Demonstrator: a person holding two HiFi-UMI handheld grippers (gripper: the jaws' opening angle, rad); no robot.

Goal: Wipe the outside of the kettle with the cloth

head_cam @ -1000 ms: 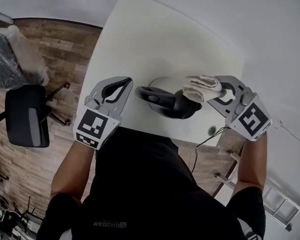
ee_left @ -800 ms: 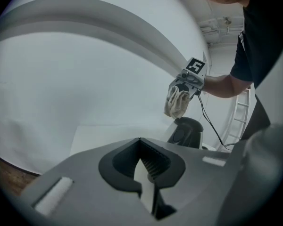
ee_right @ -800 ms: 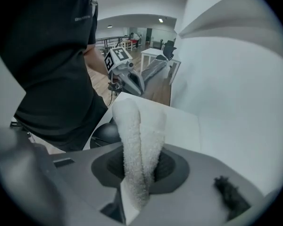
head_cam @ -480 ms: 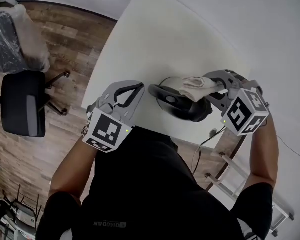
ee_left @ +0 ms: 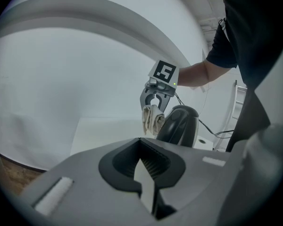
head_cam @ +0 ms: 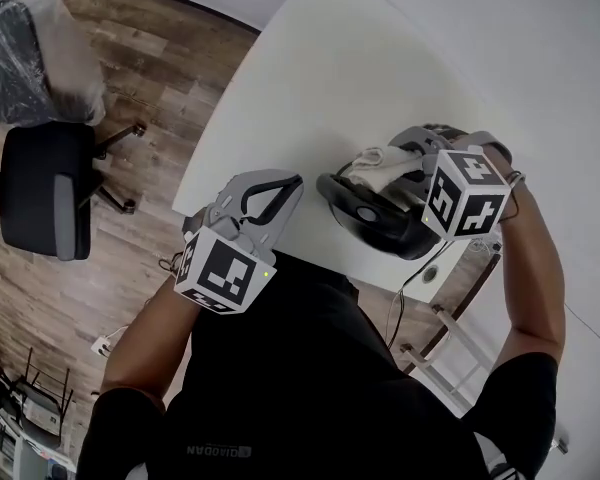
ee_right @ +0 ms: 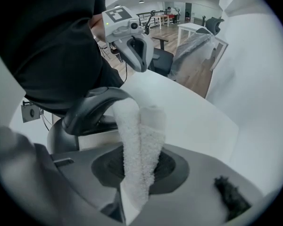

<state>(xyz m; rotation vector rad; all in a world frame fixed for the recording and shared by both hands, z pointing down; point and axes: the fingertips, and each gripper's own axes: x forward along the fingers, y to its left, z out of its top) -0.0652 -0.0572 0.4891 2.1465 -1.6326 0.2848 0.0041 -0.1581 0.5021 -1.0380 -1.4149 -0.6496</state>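
A black kettle (head_cam: 375, 223) stands near the front edge of the white table (head_cam: 320, 98). My right gripper (head_cam: 405, 156) is shut on a folded white cloth (head_cam: 378, 165), which lies against the far upper side of the kettle. In the right gripper view the cloth (ee_right: 139, 145) hangs out of the right gripper (ee_right: 134, 182) beside the kettle's handle (ee_right: 92, 107). My left gripper (head_cam: 288, 183) is shut on nothing, left of the kettle and apart from it. From the left gripper view, past the left gripper (ee_left: 148, 187), I see the kettle (ee_left: 181, 124), the cloth (ee_left: 152, 119) and the right gripper (ee_left: 155, 100).
A power cord (head_cam: 408, 290) runs from the kettle over the table's front edge, near a round hole (head_cam: 430, 275). A black office chair (head_cam: 45, 203) and a plastic-covered chair (head_cam: 30, 58) stand on the wooden floor at the left. A ladder-like frame (head_cam: 450, 340) is below right.
My right gripper has carried the cloth from the kettle's right side leftward onto its upper far side. The left gripper has stayed shut beside the kettle. The head view has shifted.
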